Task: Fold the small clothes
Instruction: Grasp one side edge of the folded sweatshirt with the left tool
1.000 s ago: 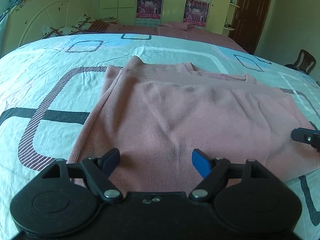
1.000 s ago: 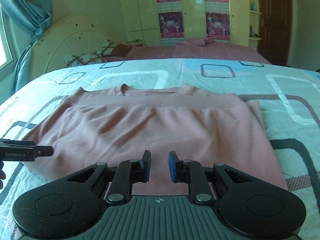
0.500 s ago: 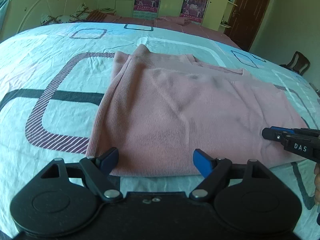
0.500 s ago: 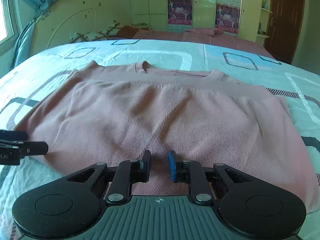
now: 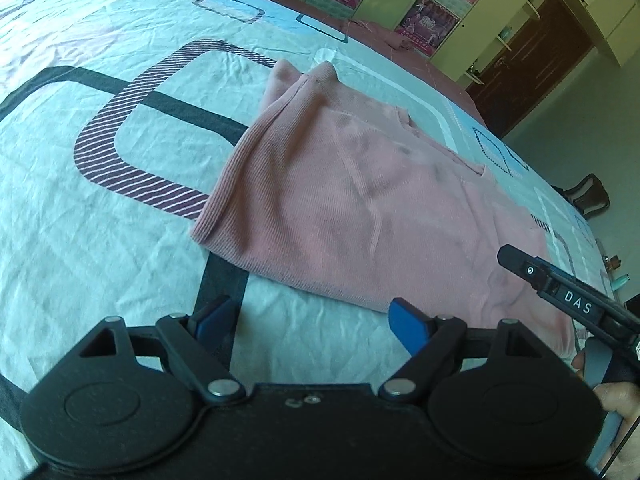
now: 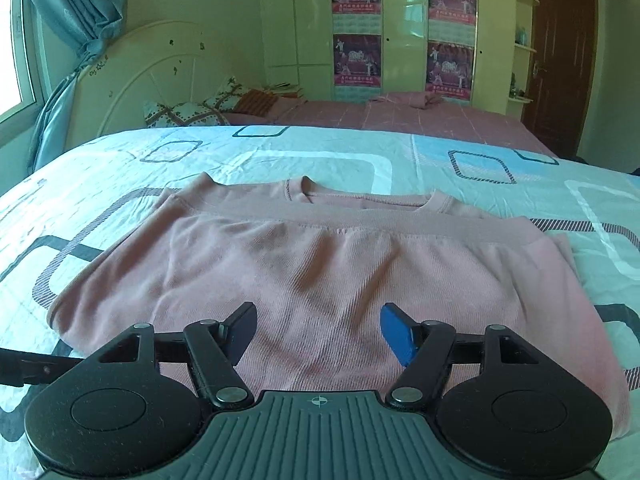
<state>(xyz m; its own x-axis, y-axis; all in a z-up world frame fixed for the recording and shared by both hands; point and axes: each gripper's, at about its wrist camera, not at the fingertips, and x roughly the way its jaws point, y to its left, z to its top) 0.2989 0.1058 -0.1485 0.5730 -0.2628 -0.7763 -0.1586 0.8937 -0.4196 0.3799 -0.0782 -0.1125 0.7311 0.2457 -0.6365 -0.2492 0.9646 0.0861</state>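
Now both tools wide, empty: left tool [image 5: 310, 322], right tool [image 6: 318, 330] just opened over pink top [image 6: 320, 272].

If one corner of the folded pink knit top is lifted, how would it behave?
The pink knit top would likely droop: it lies limp on the bedsheet. Its stacked layers, visible at the hem band, would probably slide apart. The ribbed fabric looks light and should not be slippery.

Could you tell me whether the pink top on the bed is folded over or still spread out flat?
Folded. The pink top lies doubled on the bedsheet, its hem band resting just below the neckline.
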